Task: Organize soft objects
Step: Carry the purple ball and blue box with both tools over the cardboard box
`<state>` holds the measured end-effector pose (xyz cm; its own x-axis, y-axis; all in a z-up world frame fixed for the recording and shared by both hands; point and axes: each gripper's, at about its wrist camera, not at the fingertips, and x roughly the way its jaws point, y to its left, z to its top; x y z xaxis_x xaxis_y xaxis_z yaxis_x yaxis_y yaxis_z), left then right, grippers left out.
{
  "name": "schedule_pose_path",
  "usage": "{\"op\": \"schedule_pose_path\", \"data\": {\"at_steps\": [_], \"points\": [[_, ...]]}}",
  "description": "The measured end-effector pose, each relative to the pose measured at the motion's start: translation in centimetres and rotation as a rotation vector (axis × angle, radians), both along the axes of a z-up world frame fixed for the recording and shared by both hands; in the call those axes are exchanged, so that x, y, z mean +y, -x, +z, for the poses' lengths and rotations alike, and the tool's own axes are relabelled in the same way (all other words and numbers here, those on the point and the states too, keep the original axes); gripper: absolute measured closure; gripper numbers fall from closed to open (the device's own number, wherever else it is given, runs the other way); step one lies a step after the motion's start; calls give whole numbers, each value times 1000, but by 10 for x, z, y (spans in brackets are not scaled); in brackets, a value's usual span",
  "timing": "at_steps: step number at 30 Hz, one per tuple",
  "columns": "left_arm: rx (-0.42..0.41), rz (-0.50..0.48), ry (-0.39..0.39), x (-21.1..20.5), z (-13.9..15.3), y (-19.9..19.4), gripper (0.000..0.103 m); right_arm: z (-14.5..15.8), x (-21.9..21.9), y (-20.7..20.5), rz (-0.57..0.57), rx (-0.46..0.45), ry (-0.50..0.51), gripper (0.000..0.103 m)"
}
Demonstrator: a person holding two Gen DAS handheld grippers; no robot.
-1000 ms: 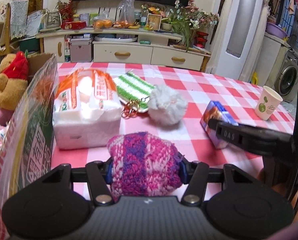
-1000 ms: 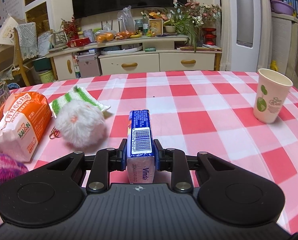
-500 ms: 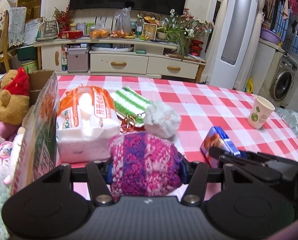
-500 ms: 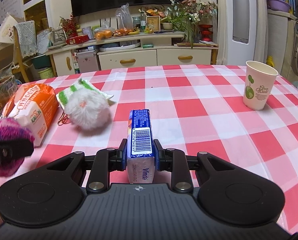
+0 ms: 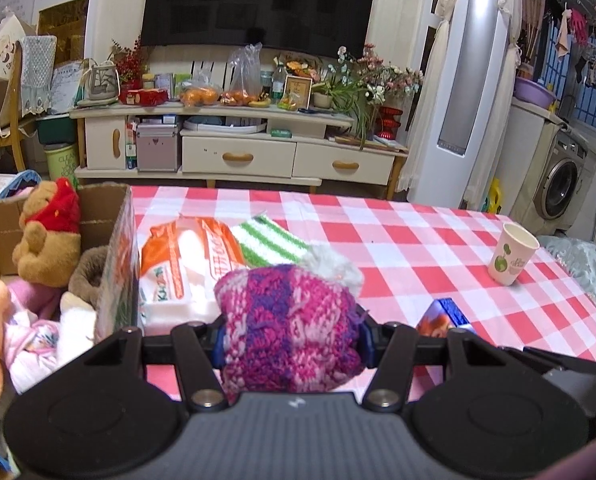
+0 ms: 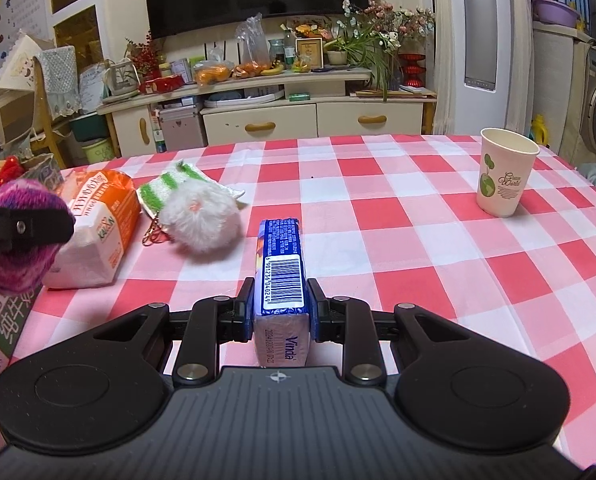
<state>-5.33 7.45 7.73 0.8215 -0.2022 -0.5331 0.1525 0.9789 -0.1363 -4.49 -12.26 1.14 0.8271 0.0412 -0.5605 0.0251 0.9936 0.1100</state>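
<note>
Gripping: left gripper (image 5: 289, 338) clamps chunky knitted ball (image 5: 287, 326) (magenta-purple); right gripper (image 6: 280, 306) pinches glossy rectangular tissue pack (image 6: 282, 280).

Both wrist views look low across the checked table (image 5: 398, 240) toward the TV cabinet (image 6: 298, 120); the left sits nearer the cardboard box (image 5: 113, 248); both share the table.
</note>
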Motion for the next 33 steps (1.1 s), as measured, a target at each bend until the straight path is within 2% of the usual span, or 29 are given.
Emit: {"op": "schedule_pose_path", "data": {"at_steps": [19,33], "points": [[-93,2,38,26,27,14,46,31,25,24,30,-58,30,73],[-153,59,78,60,45,18,46,65,62,27,92,-125,29,73]]}}
